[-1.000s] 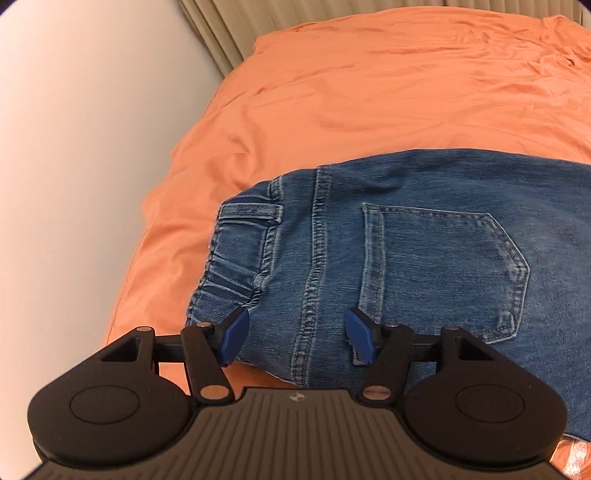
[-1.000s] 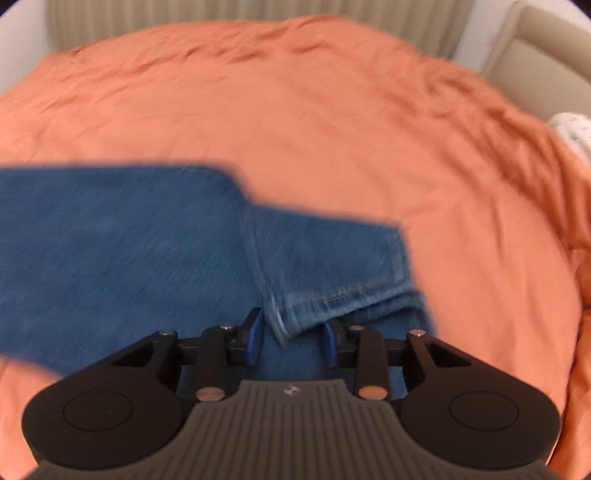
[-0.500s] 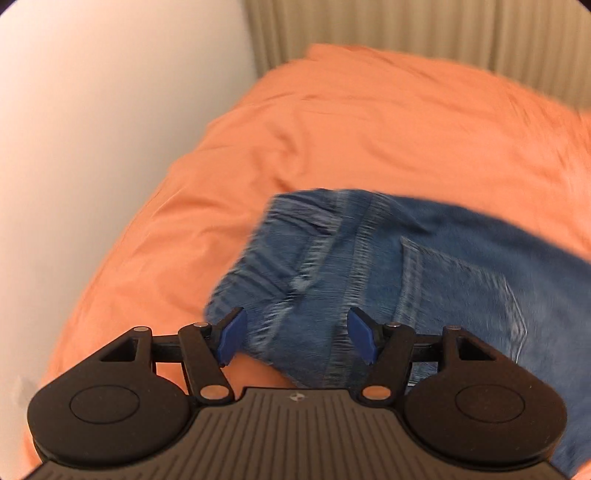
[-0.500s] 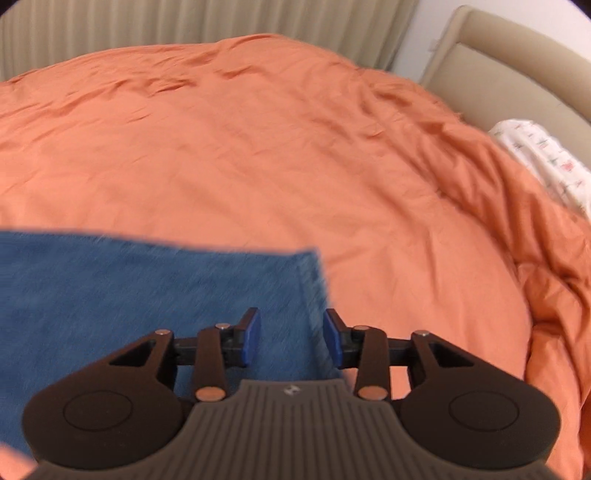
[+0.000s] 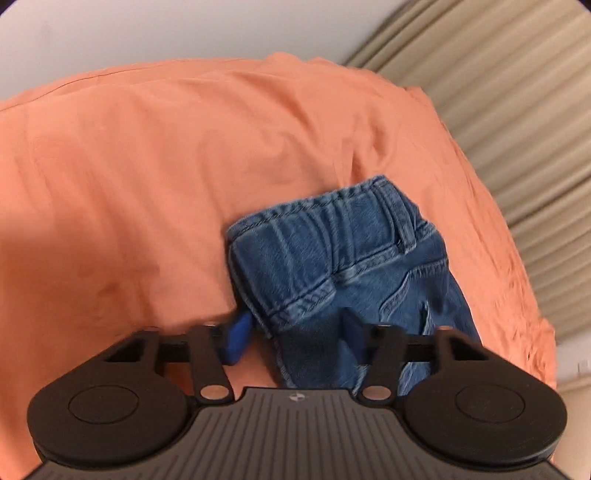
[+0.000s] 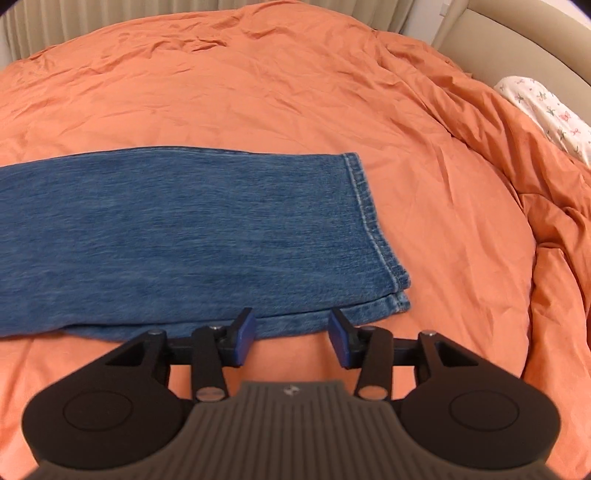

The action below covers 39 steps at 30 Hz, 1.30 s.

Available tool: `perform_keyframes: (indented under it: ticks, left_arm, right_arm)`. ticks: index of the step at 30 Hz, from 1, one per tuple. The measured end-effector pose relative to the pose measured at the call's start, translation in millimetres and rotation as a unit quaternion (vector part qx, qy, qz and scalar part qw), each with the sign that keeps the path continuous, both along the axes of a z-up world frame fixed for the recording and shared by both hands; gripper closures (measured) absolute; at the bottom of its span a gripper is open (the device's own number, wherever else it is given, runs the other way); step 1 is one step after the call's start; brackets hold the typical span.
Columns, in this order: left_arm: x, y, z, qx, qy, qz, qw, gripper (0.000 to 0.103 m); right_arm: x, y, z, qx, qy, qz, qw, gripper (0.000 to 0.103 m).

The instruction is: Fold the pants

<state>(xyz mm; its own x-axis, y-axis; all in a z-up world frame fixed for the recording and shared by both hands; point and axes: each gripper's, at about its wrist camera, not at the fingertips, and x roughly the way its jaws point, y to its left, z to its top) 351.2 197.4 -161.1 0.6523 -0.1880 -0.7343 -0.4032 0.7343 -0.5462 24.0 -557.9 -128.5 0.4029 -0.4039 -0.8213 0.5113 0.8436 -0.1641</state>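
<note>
Blue denim pants lie on an orange duvet. In the left wrist view their elastic waistband end (image 5: 332, 254) lies just ahead of my left gripper (image 5: 295, 338), which is open with the waistband's near corner between its blue pads. In the right wrist view the two legs (image 6: 192, 236) lie flat, stacked one on the other, hems (image 6: 373, 236) to the right. My right gripper (image 6: 291, 338) is open and empty, just in front of the near edge of the legs by the hem corner.
The orange duvet (image 6: 258, 92) covers the whole bed. Beige curtains (image 5: 517, 103) hang behind it. A beige headboard (image 6: 509, 40) and a white patterned pillow (image 6: 543, 107) are at the far right. A pale wall (image 5: 147, 33) is on the left.
My right gripper let go of the hem, opened and drew back; the legs now lie flat. My left gripper swung round to face the waistband end, staying open.
</note>
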Motion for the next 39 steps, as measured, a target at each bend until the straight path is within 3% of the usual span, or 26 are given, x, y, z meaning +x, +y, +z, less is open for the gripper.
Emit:
perform_keyframes:
  ticks: [1,3,5,8,9,11,15,19,22,23,24,28,33,35,39]
  left_arm:
    - [1.1,-5.2,4.2,0.021,0.0,0.002,0.9998,0.066]
    - [5.4,-22.0,24.3,0.09,-0.005,-0.021,0.9957,0.088]
    - [6.1,-42.8,57.1,0.16,-0.028,-0.057,0.985,0.091]
    - [8.5,-59.2,98.8,0.212,-0.056,-0.094,0.9712,0.091]
    - [13.9,-63.5,102.7,0.24,-0.054,-0.108,0.9633,0.091]
    - [27.6,-65.4,94.8,0.268,-0.024,-0.11,0.9567,0.091]
    - [44.2,-66.4,54.0,0.279,0.024,-0.107,0.954,0.092]
    - [45.3,-77.1,23.4,0.307,0.052,-0.124,0.9422,0.086]
    - [45.6,-79.4,17.9,0.32,0.055,-0.123,0.9376,0.063]
    - [42.1,-77.1,20.2,0.33,0.054,-0.117,0.9353,0.047]
    - [34.4,-71.6,24.2,0.341,0.052,-0.115,0.9316,0.04]
    - [23.2,-77.7,40.5,0.36,0.042,-0.126,0.9235,0.039]
    - [-3.6,-94.0,60.2,0.361,0.013,-0.123,0.9246,0.039]
    - [-19.9,-104.4,63.7,0.358,-0.002,-0.129,0.9247,0.039]
    - [-38.6,-128.9,71.8,0.374,-0.01,-0.16,0.9134,0.039]
  right_arm:
    - [-1.7,4.7,2.6,-0.002,0.001,0.002,1.0,0.057]
    - [-4.8,12.6,7.3,-0.002,0.008,0.012,1.0,0.055]
    - [-7.6,20.2,10.4,-0.01,0.02,0.02,1.0,0.055]
    - [-11.1,22.5,13.2,-0.017,0.032,0.02,0.999,0.055]
    - [-12.5,20.8,13.9,-0.017,0.033,0.015,0.999,0.055]
    - [-14.2,16.5,14.0,-0.016,0.033,0.007,0.999,0.055]
    - [-20.7,-1.6,12.1,0.006,0.014,-0.021,1.0,0.055]
    - [-34.9,-27.4,14.1,0.046,-0.029,-0.07,0.996,0.061]
    - [-45.6,-49.0,13.1,0.078,-0.061,-0.11,0.989,0.065]
    - [-48.3,-55.4,11.4,0.088,-0.072,-0.119,0.986,0.066]
    - [-50.4,-61.7,9.5,0.097,-0.083,-0.128,0.983,0.07]
    - [-50.2,-86.0,-1.2,0.135,-0.137,-0.172,0.966,0.074]
    - [-45.1,-111.1,-26.2,0.181,-0.173,-0.226,0.941,0.077]
    - [-39.9,-116.8,-37.1,0.184,-0.169,-0.236,0.939,0.083]
    - [-34.1,-124.7,-40.3,0.176,-0.177,-0.241,0.938,0.101]
